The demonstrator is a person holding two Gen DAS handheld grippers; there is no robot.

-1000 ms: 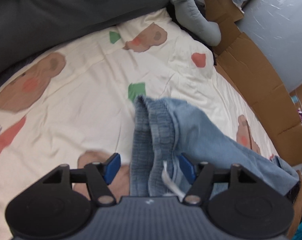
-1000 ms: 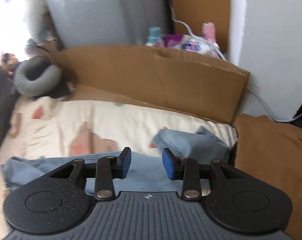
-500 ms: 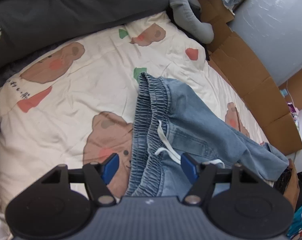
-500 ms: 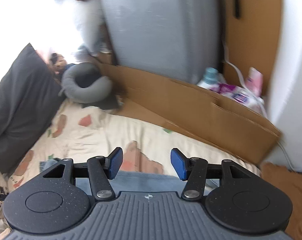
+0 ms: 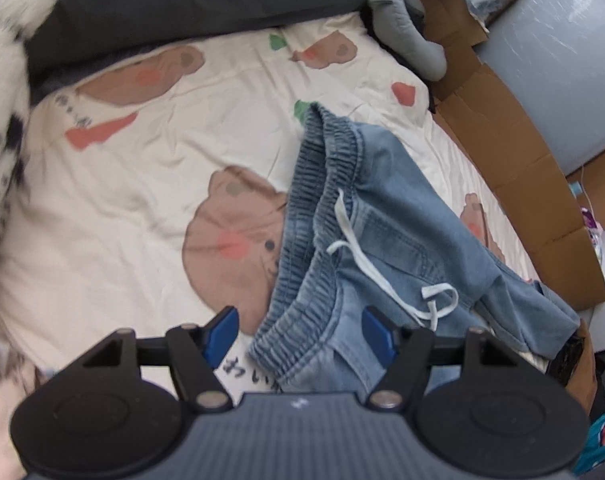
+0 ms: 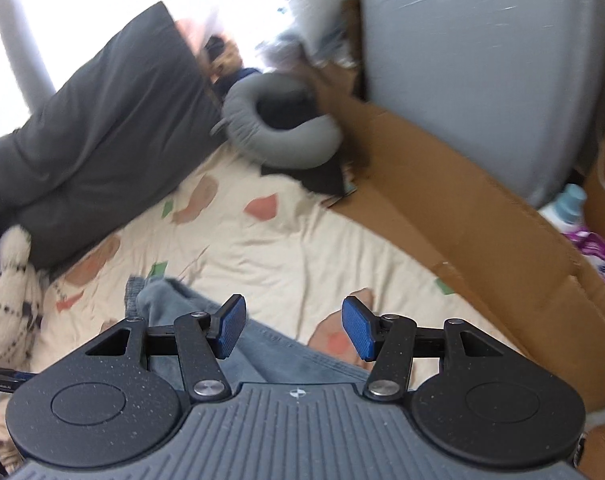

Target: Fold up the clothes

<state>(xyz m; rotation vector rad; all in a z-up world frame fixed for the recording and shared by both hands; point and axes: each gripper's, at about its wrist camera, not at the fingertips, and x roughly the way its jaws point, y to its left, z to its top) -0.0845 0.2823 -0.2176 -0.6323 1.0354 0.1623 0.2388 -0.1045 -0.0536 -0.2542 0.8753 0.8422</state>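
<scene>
Light blue jeans point(image 5: 386, 232) with an elastic waistband point(image 5: 314, 200) and a white drawstring point(image 5: 366, 264) lie crumpled on a cream bear-print bedsheet point(image 5: 142, 184). My left gripper point(image 5: 299, 330) hovers open above the near end of the waistband, and its blue pads touch no cloth. In the right wrist view the jeans point(image 6: 278, 354) run under my right gripper point(image 6: 295, 326). It hangs open above them with nothing between its pads.
A dark grey pillow point(image 6: 102, 128) and a grey neck pillow point(image 6: 278, 136) lie at the head of the bed. Flattened cardboard point(image 6: 462, 208) lines the far side, with bottles point(image 6: 570, 200) behind it. A white fuzzy knit point(image 5: 2, 80) lies at the left edge.
My left gripper has drawn back from the waistband, so more of the jeans shows. My right gripper has opened wider, lifted and rolled, and now looks toward the pillows.
</scene>
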